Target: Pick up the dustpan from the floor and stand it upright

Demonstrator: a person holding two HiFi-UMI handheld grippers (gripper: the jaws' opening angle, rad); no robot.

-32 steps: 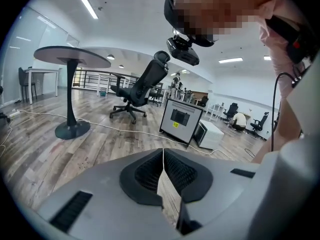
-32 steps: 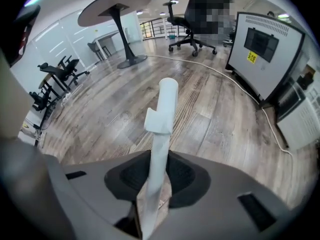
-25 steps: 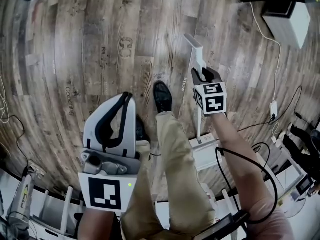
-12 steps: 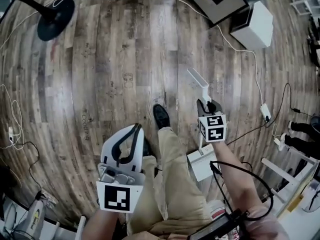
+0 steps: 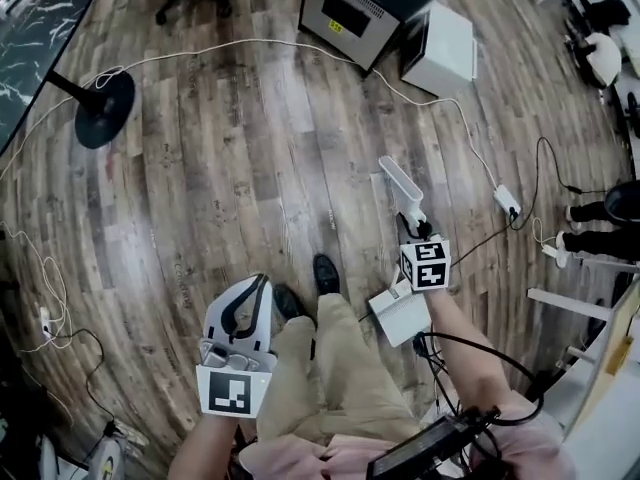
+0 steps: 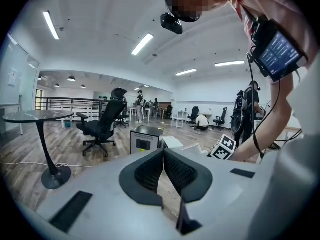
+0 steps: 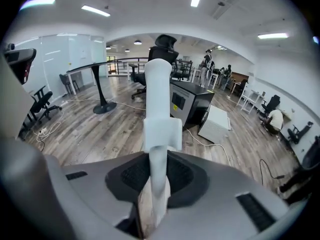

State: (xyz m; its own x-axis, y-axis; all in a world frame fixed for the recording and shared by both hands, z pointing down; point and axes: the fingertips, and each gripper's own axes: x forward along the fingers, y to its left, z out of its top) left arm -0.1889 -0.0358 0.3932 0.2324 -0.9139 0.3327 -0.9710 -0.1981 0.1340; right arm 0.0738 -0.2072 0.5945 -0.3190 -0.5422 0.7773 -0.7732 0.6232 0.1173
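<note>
The dustpan [image 5: 402, 315] is being lifted off the floor [image 5: 250, 168], its handle [image 5: 400, 182] being pinched by the right gripper [image 5: 412, 230], the left gripper [image 5: 247, 303] being held closed and empty.

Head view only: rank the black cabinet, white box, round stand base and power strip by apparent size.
1. black cabinet
2. white box
3. round stand base, close behind
4. power strip

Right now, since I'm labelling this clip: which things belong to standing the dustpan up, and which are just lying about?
In the job: dustpan, its handle clamped by the right hand-held gripper.
Lying about: black cabinet, white box, power strip, round table base, white cable; the left hand-held gripper is shut on nothing.
</note>
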